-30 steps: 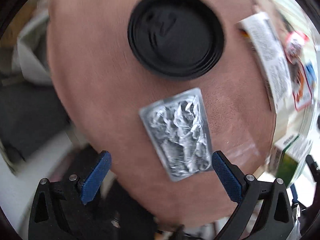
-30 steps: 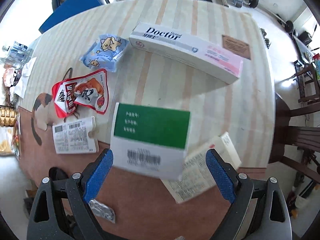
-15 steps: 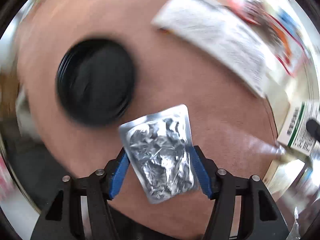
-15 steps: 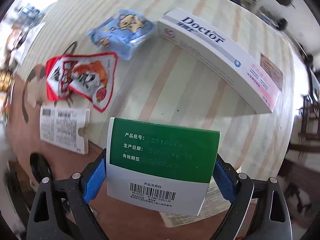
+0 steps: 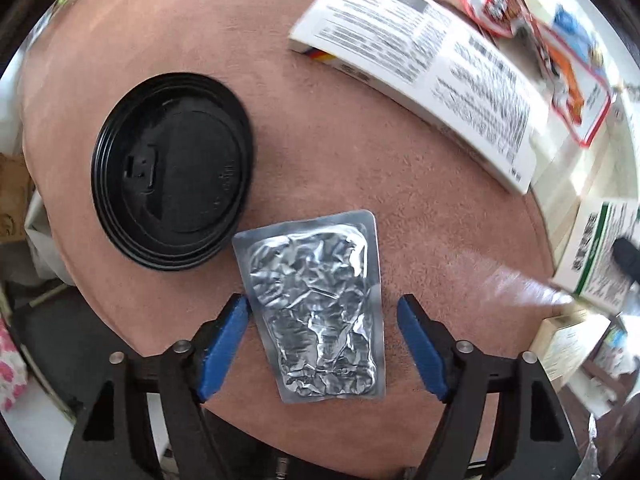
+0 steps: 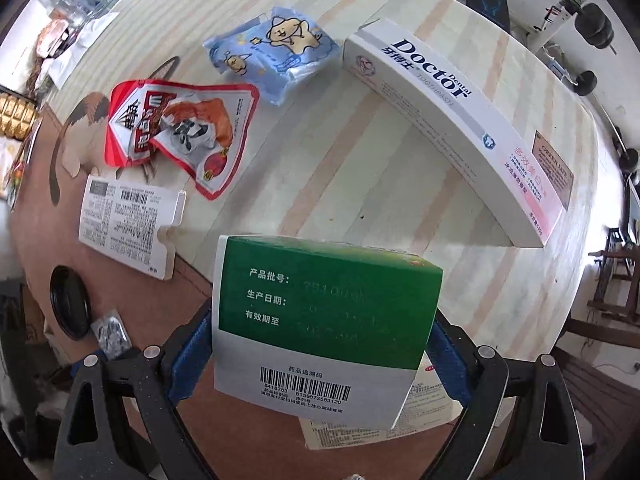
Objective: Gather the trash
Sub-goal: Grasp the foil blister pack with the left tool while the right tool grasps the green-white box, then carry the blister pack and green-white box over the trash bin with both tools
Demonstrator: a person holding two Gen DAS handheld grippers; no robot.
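A crumpled silver blister pack [image 5: 316, 308] lies flat on the brown mat [image 5: 320, 152], between the fingers of my left gripper [image 5: 323, 344]. The jaws stand apart, with gaps to the pack on both sides. The pack also shows small in the right wrist view [image 6: 111, 334]. My right gripper [image 6: 320, 356] is shut on a green and white medicine box [image 6: 320, 324] and holds it above the table. That box shows at the right edge of the left wrist view [image 5: 600, 252].
A black cup lid [image 5: 172, 170] lies left of the pack. A white printed box [image 5: 424, 68], a red snack wrapper [image 6: 180, 128], a blue wrapper [image 6: 276, 52] and a long toothpaste box [image 6: 452, 132] lie on the striped tablecloth [image 6: 340, 184]. A paper leaflet [image 6: 360, 428] lies under the held box.
My left gripper closed around the blister pack, then its jaws opened slightly; the pack lies between them. My right gripper shut on the green box and holds it raised.
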